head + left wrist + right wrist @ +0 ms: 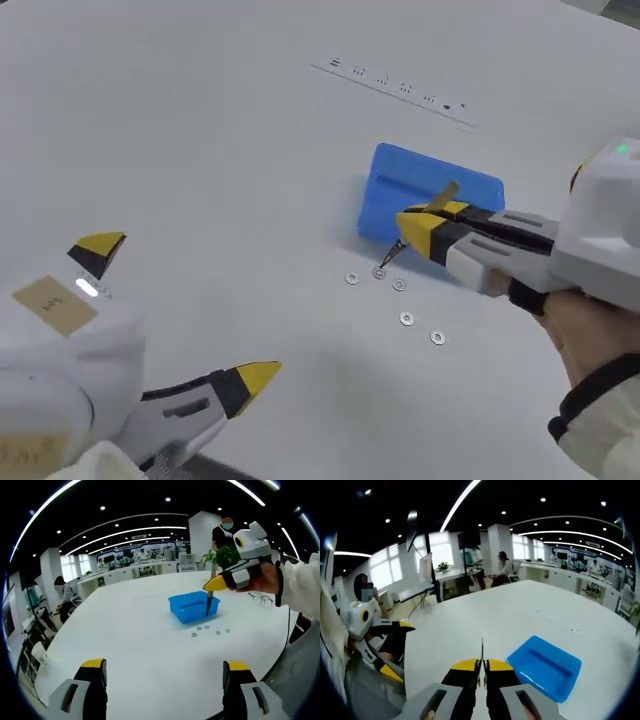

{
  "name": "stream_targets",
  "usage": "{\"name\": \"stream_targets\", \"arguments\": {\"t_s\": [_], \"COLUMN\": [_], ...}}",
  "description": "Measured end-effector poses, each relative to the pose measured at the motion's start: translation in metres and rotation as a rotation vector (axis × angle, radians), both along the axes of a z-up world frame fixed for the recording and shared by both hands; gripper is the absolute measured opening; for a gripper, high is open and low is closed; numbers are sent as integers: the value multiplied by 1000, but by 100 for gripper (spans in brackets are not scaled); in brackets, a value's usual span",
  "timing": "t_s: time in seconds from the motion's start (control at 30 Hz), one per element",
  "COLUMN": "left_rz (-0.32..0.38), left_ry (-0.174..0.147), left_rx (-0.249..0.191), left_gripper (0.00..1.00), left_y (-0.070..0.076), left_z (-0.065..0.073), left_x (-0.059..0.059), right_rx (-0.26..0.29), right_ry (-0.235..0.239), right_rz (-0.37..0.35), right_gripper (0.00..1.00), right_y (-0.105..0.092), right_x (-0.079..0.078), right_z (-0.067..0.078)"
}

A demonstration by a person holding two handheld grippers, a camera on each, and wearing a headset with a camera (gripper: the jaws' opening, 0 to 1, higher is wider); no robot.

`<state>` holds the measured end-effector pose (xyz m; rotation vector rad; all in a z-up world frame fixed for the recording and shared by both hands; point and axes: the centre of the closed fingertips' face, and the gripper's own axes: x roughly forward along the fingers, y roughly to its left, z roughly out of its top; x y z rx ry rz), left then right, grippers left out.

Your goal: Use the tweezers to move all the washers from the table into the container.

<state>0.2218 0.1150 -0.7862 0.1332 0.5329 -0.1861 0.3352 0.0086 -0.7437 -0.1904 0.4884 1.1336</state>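
Just ahead of right gripper (pixel 412 222), washers (pixel 399 286) near tweezers (pixel 393 253) tip

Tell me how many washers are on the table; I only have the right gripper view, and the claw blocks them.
Observer: Five washers lie on the table, on the person's side of the blue container.
Operator: Where's the tweezers' tip?
Observer: In the head view the tweezers tip hangs right by the second washer from the left; contact I cannot tell.
Operator: How are they spread?
Observer: Three sit in a row close to the container's wall; two more trail off toward the person.
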Motion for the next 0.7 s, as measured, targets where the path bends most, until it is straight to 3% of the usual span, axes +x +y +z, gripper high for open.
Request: {"name": "stream_targets", "arguments": {"t_s": [0.07,0.13,0.47,0.7], "left_rz": [2,-15,-36,-43], "left_ry": [3,25,61,99], "left_rx": [-3,-21,-2,11], "left_gripper": [99,99,99,97], "left_y": [1,-3,-11,-12], "left_z": [-1,-5,-8,-13], "left_x": [0,-2,-6,-9], "right_rx": [4,9,30,14], "right_ry": [3,9,48,55], "right_rz": [-4,-8,-10,1], "right_gripper": [2,2,2,2], "right_y": [1,3,8,11], "right_x": [3,5,16,18], "right_z": [-5,-11,-35,-50]}}
